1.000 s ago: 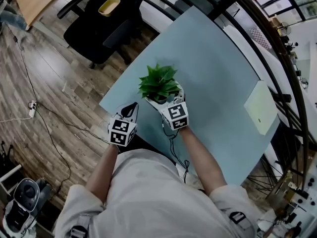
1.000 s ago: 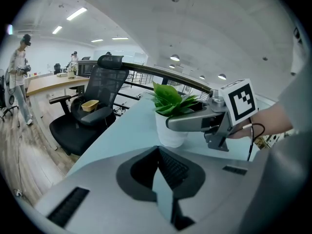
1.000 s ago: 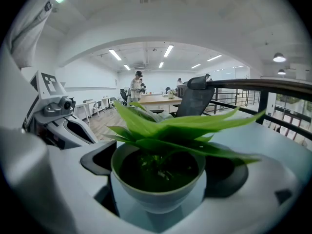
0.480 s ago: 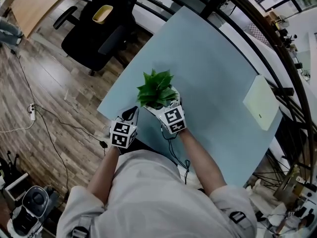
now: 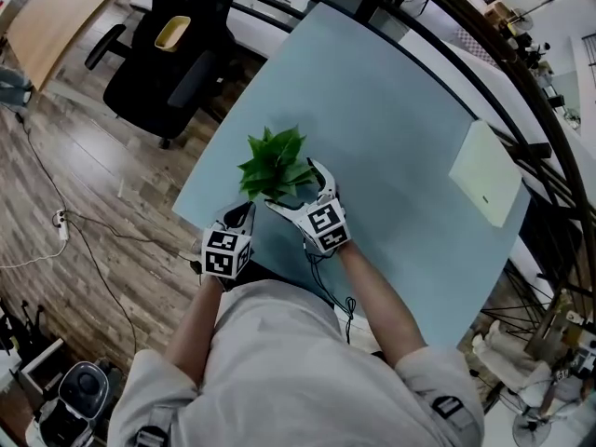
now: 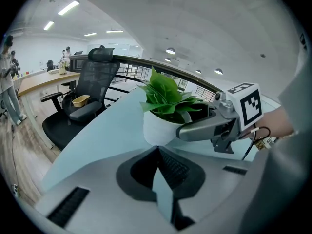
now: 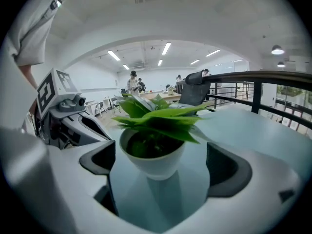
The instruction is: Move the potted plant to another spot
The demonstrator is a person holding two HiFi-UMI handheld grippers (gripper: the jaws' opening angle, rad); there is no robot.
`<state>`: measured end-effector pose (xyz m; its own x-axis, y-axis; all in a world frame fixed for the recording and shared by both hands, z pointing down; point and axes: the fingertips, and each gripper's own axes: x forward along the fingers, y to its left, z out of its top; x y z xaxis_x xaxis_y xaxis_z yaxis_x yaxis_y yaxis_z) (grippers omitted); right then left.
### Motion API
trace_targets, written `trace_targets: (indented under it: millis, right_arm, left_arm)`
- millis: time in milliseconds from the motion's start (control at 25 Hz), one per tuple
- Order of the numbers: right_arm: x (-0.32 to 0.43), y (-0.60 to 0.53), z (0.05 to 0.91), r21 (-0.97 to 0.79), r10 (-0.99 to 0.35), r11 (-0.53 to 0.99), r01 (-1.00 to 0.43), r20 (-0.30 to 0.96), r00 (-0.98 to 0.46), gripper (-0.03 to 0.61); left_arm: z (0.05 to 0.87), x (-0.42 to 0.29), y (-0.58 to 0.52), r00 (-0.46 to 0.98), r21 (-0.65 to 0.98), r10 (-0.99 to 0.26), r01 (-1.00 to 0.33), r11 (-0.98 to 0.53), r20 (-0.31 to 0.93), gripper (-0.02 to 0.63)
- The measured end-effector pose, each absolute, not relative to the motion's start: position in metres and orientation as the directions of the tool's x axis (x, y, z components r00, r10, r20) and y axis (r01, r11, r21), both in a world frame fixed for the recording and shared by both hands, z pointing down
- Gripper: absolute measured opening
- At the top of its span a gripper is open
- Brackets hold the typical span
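Right gripper (image 5: 296,186): jaws spread wide around the potted plant (image 5: 270,161), not clamped. Left gripper (image 5: 244,212): jaws together, empty.

Head view: plant sits on the pale blue table (image 5: 391,110), near its near-left corner, well apart from the cream pad (image 5: 484,170) on the far right. Both forearms reach forward from the torso. The right one crosses the near table edge, marker cube up, jaws pointing at the pot. The left hand is parked at the table edge just beside the right, tip aimed toward the plant and doing no work.

Left gripper view: pads meet in a closed V with nothing between them. The white pot stands upright on the table ahead. One grey jaw of the right gripper lies along its side, but I can't tell whether it's touching or just beside.

Right gripper view: pot is centred between the jaws, base on the table with its reflection under it. It's close to the pad on the view's left, with a clear gap to the other pad.

Progress, my read: pot is down and unclamped, so either a pickup is pending or this is a release. These frames alone don't settle it. If it's a pickup, what's left is close, lift, carry, set down.
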<state>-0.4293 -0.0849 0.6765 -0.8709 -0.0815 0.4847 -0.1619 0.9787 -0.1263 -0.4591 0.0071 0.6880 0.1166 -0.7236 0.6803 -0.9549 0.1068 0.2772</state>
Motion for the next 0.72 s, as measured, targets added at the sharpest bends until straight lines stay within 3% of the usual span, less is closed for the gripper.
trace_targets:
  millis: [720]
  right_arm:
    - [-0.316,-0.093,0.696,-0.187,-0.202,0.914,-0.359,0.558,-0.805,0.563]
  left_arm:
    - [0.699,-0.384,-0.024,0.258,0.321,-0.670,-0.947,-0.031,0.696,0.012]
